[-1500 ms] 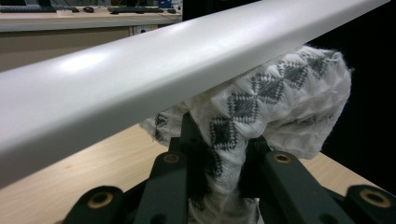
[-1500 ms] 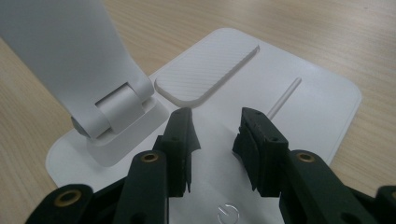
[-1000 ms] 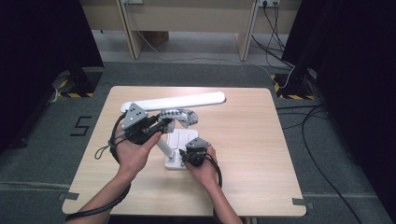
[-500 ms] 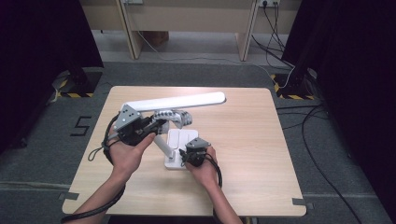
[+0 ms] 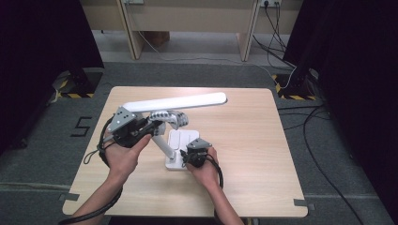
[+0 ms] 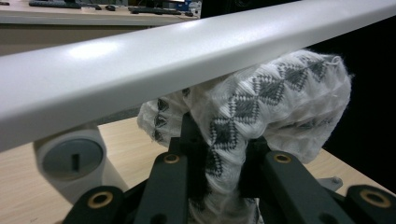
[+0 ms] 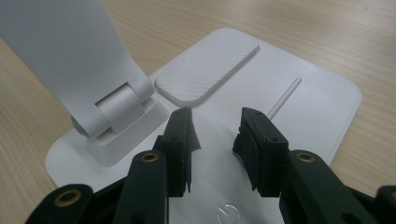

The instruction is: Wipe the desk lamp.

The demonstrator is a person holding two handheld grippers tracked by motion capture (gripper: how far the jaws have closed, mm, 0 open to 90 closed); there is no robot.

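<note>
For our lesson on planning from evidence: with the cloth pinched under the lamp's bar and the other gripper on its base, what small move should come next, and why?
Probably slide the left gripper and its patterned cloth along the lamp bar. The cloth lies against the bar's underside, and the right gripper, jaws apart, rests on the lamp base, apparently steadying it.

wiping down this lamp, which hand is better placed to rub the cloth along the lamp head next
Left. The left gripper is shut on the patterned cloth, pressed right under the lamp head. The right gripper rests open on the lamp base, steadying it.
</note>
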